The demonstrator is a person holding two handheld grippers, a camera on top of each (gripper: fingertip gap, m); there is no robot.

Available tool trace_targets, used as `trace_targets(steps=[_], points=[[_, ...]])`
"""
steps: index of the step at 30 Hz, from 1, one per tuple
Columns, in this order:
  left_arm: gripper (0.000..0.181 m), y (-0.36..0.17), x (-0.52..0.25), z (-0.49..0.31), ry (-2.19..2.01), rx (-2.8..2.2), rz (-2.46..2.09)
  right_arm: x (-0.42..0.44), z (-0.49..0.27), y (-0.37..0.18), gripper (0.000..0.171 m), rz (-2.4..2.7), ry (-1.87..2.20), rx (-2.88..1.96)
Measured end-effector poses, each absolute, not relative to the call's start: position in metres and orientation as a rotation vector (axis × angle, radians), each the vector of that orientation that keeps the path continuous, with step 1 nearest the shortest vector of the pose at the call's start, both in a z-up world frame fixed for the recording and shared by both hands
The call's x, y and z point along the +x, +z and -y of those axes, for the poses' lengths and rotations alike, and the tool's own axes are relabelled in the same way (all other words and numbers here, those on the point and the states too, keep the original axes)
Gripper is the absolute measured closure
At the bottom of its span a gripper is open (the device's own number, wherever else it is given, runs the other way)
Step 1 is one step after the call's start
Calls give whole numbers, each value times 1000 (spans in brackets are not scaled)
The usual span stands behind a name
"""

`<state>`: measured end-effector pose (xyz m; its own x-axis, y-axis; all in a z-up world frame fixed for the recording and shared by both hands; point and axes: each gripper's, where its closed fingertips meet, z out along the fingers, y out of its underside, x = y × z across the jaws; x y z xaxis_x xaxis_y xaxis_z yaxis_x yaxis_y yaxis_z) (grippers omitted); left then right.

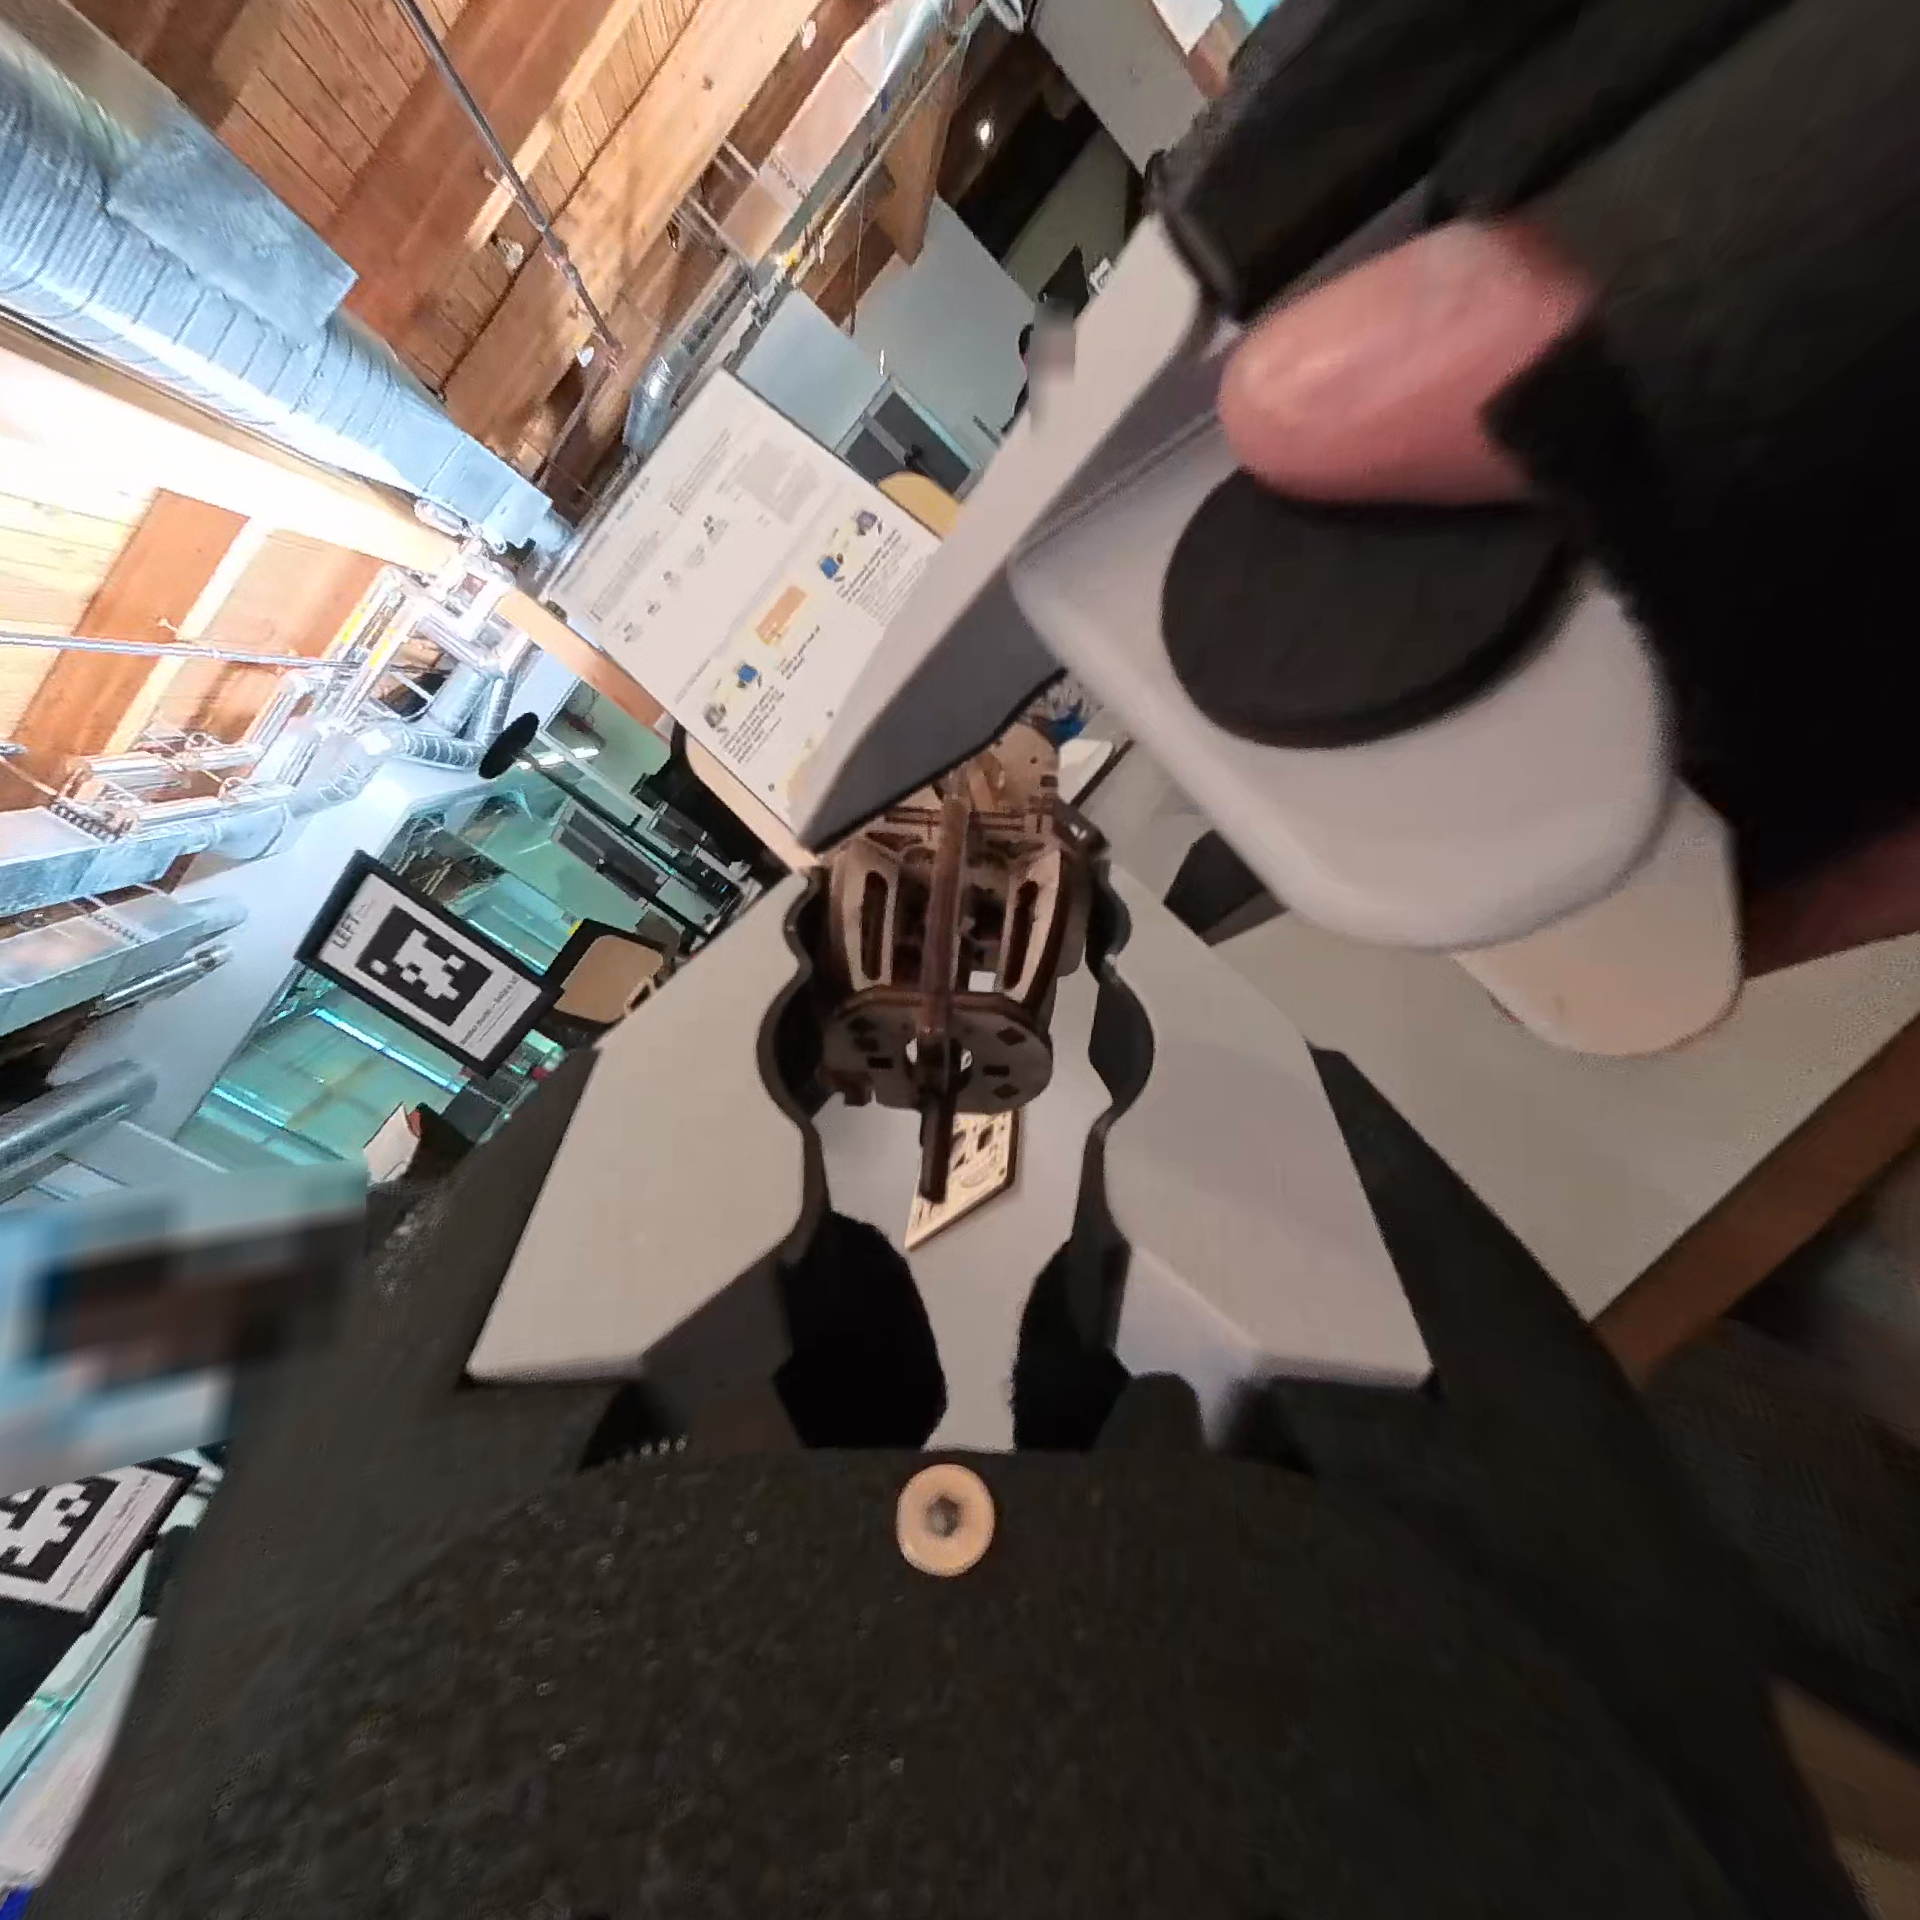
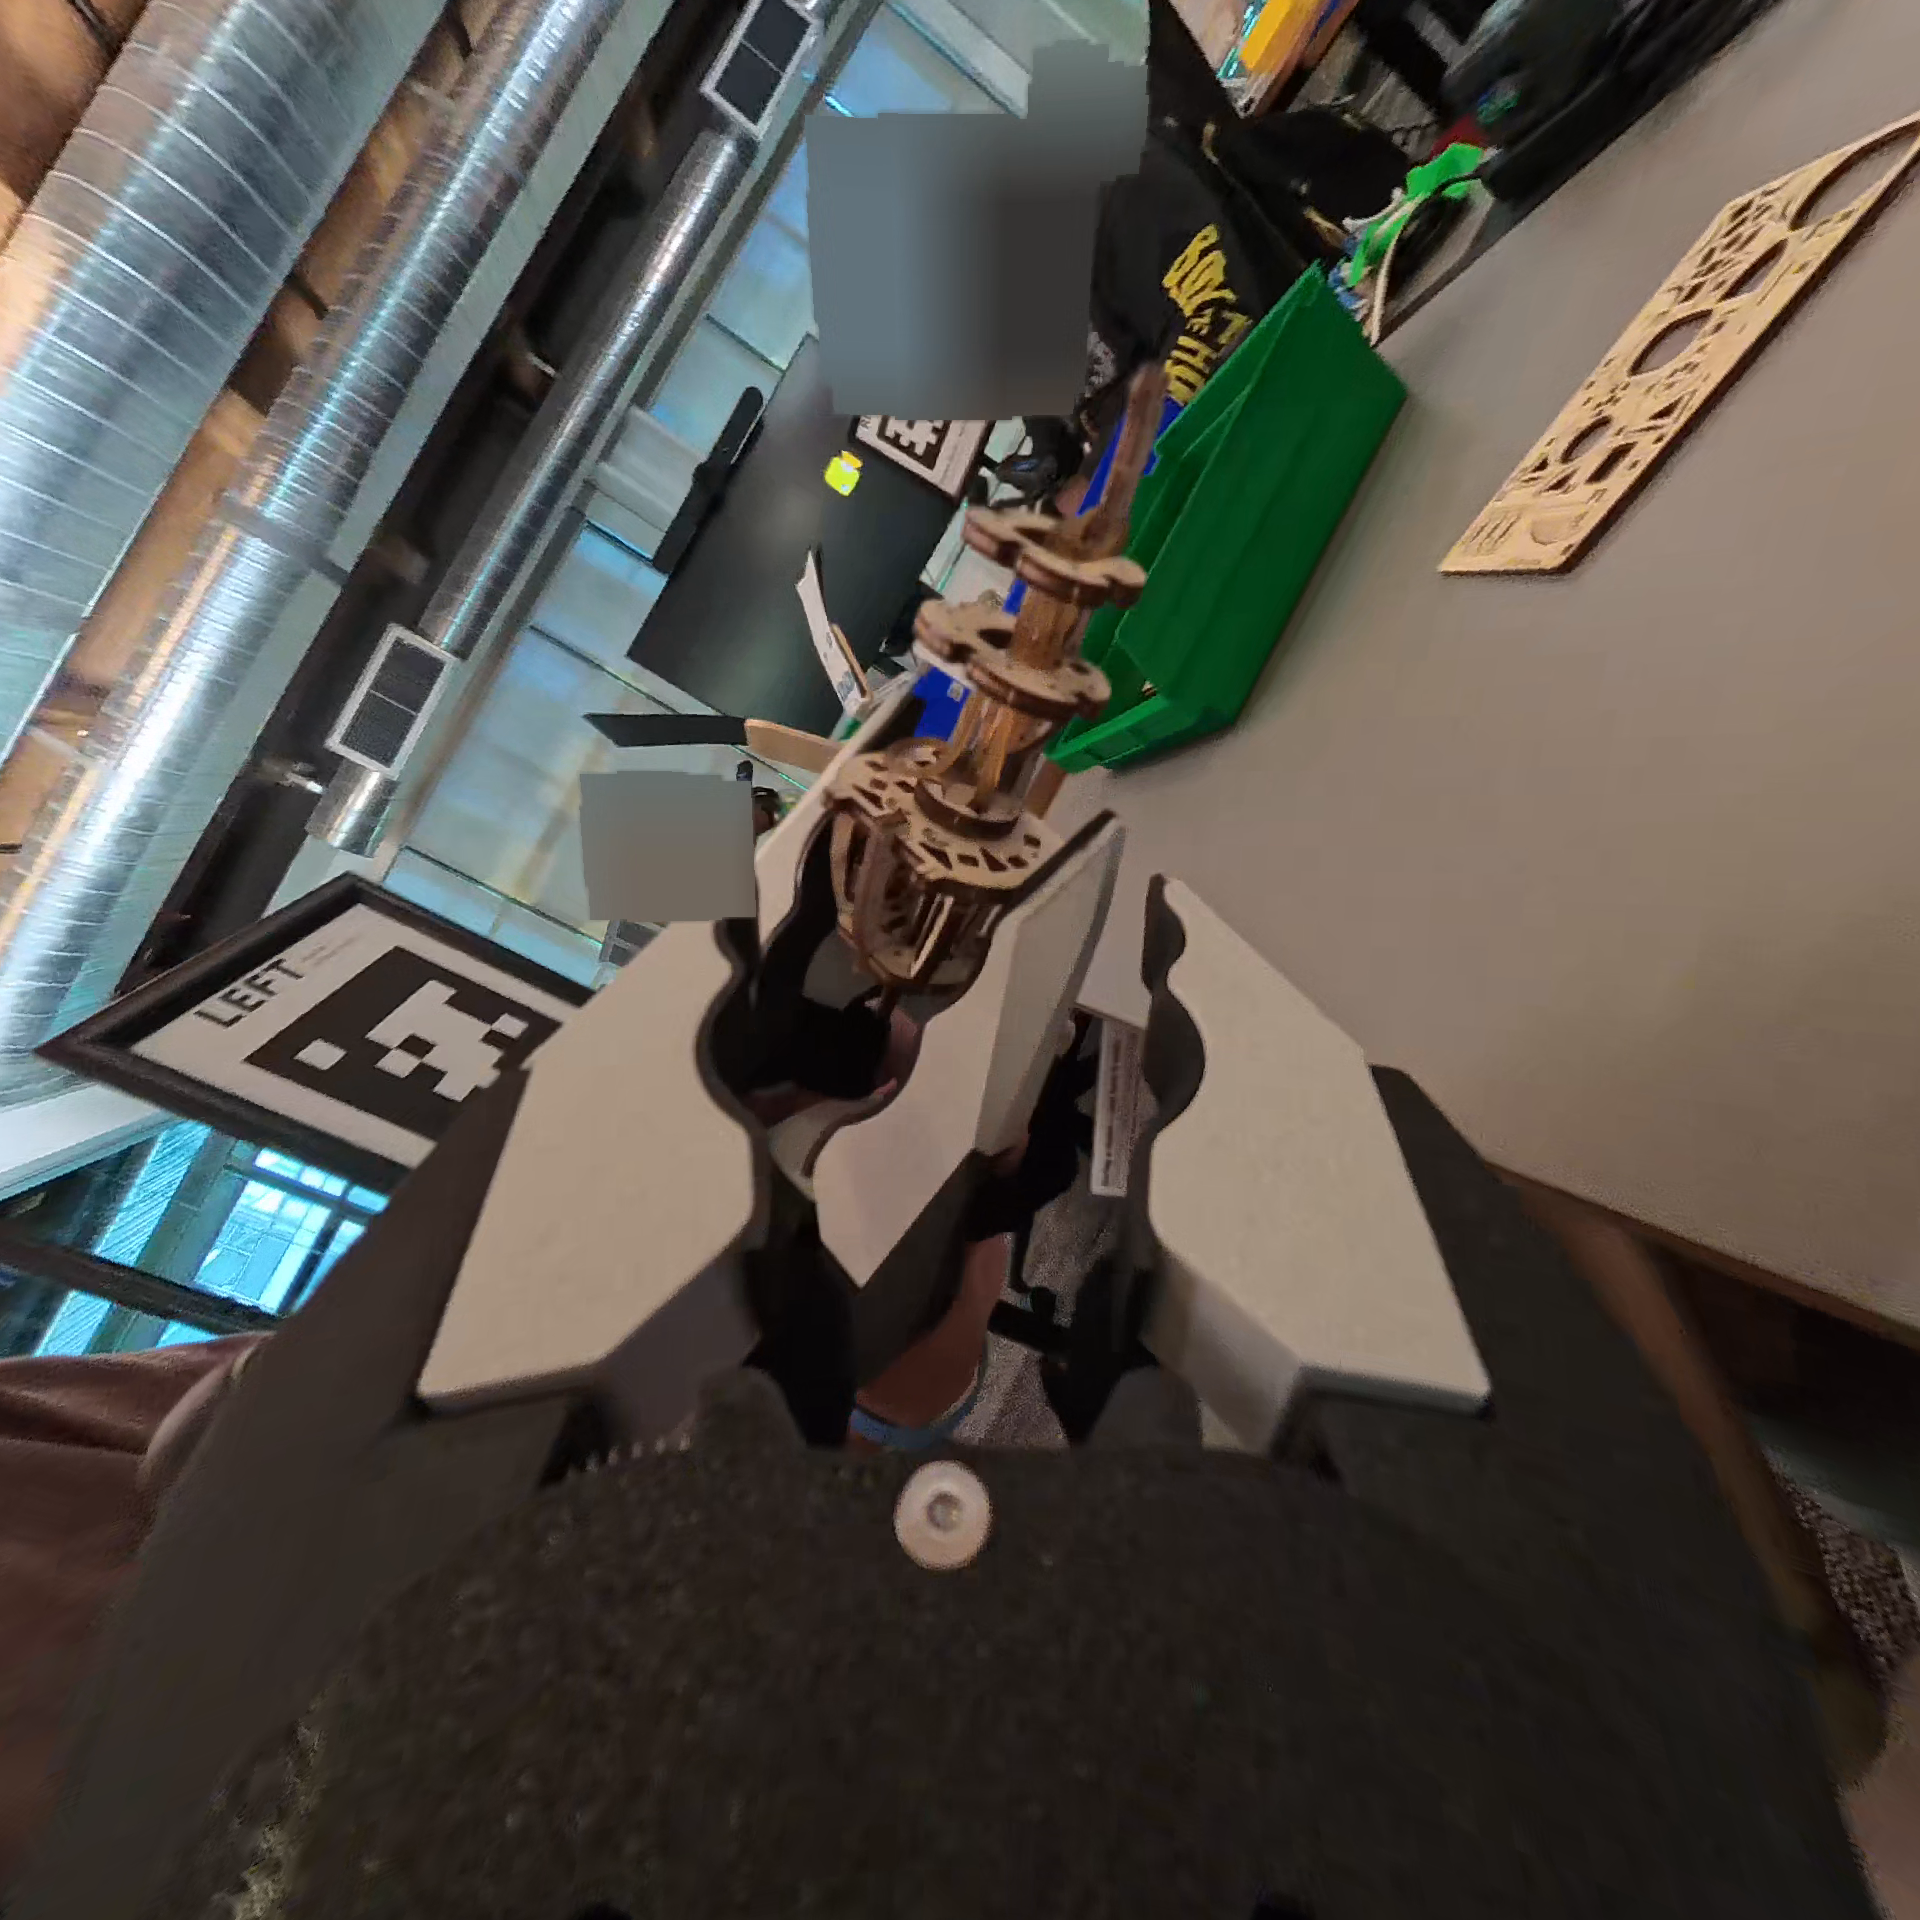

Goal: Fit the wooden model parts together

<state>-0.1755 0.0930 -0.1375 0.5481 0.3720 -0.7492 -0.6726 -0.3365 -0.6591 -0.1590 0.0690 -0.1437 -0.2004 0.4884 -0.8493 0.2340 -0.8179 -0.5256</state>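
Even indoor light; window glare blown out at 9 o'clock, left view. Gloved hand (image 1: 1621, 436) blurred. Strong wide-angle bending at edges.

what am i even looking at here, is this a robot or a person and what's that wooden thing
No robot: a person holds a two-finger gripper in each hand, each carrying a camera that looks along its fingers. One picture comes from the left gripper, the other from the right gripper. The left one's pale fingers grip the wooden model, a round slotted cage on a central rod, up off the grey table. The right gripper's fingers stand apart around the left one's tips, not clearly gripping anything. On the table lie a punched-out wooden parts sheet and a green bin. The grey squares are privacy blurs.
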Motion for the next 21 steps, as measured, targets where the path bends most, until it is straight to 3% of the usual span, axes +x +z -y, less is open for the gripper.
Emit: trace_targets(steps=[4,7,21], points=[[135,-150,-186,-96,1104,-1603,-279,-185,-68,-160,104,902,2237,-1912],[135,-159,-199,-100,1081,-1652,-247,-198,-69,-165,117,901,2376,-1923],[124,-225,-212,-123,975,-1915,-311,-226,-97,-227,128,1281,2342,-2122]])
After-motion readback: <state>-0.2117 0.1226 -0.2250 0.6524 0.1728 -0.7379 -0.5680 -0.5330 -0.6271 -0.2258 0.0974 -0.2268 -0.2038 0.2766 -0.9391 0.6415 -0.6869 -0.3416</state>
